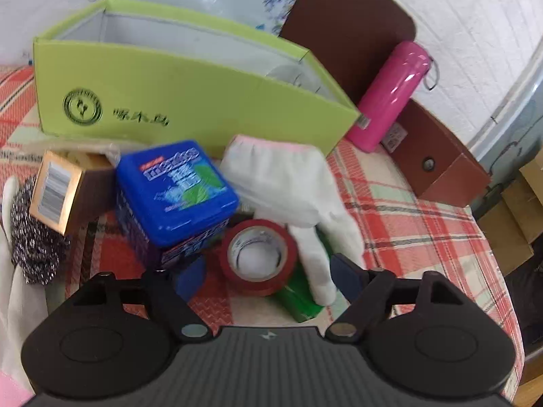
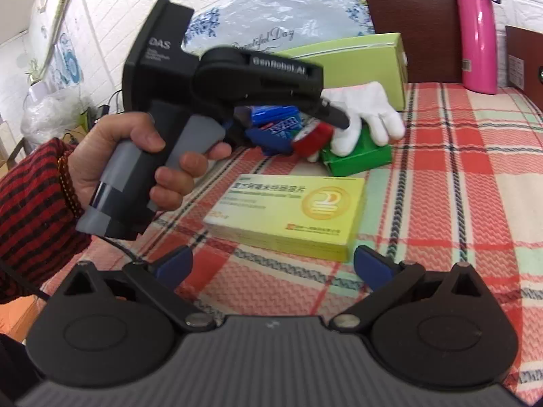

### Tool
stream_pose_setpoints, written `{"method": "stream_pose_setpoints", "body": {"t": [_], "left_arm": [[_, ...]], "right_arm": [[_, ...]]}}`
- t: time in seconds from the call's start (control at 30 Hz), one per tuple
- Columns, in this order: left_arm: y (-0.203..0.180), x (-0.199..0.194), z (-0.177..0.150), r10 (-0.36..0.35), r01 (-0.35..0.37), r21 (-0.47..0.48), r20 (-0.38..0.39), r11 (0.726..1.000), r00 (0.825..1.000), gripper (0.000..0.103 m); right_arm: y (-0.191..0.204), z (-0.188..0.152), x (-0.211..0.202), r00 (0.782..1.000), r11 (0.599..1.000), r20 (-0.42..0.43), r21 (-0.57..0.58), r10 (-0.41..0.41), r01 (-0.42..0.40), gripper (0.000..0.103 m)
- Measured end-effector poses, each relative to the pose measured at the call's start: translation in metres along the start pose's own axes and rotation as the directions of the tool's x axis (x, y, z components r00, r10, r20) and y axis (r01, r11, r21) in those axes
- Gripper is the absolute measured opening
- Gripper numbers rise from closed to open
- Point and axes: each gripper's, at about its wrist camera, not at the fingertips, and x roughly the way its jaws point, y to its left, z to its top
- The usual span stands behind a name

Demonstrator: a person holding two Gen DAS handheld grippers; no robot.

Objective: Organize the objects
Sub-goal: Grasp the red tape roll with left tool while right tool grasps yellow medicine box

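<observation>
Both grippers, left (image 1: 268,279) and right (image 2: 273,266), gape wide over plaid tablecloth (image 2: 458,176); white brick wall (image 1: 468,10) behind.

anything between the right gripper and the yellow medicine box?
Nothing. In the right wrist view only bare plaid tablecloth lies between the open right gripper and the yellow medicine box.

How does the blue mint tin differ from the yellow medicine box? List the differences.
The blue mint tin is a chunky, rounded cube; the yellow medicine box is flat, wide and sharp-edged. The tin sits tilted among crowded clutter, with the left gripper close by; the box lies flat by itself on the plaid cloth, before the right gripper. Both are printed packages.
</observation>
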Motion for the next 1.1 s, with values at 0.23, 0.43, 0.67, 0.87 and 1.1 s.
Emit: {"method": "stream_pose_setpoints", "body": {"t": [0.23,0.43,0.67,0.87,1.1], "left_arm": [[0.016,-0.021,-0.007,-0.034,0.035,0.024,-0.035,0.999,0.999,0.048],[0.038,-0.063,-0.022,-0.036,0.038,0.031,-0.056,0.999,0.998,0.048],[0.055,-0.099,-0.039,0.018,-0.008,0.094,-0.103,0.996,0.995,0.048],[0.065,-0.111,-0.051,0.043,-0.038,0.061,-0.085,0.997,0.995,0.053],[0.053,-0.102,-0.052,0.070,-0.066,0.069,-0.053,0.995,0.996,0.063]], "right_arm": [[-0.001,0.008,0.004,0.999,0.996,-0.009,-0.084,-0.040,0.039,0.103],[0.009,0.026,0.024,0.998,0.885,-0.035,-0.464,-0.056,0.034,0.103],[0.018,0.050,0.060,0.983,0.804,-0.178,-0.578,0.040,-0.137,0.103],[0.022,0.044,0.055,0.971,0.905,-0.240,-0.417,-0.021,-0.084,0.101],[0.053,0.016,0.028,0.961,0.906,-0.275,-0.402,0.019,-0.133,0.100]]}}
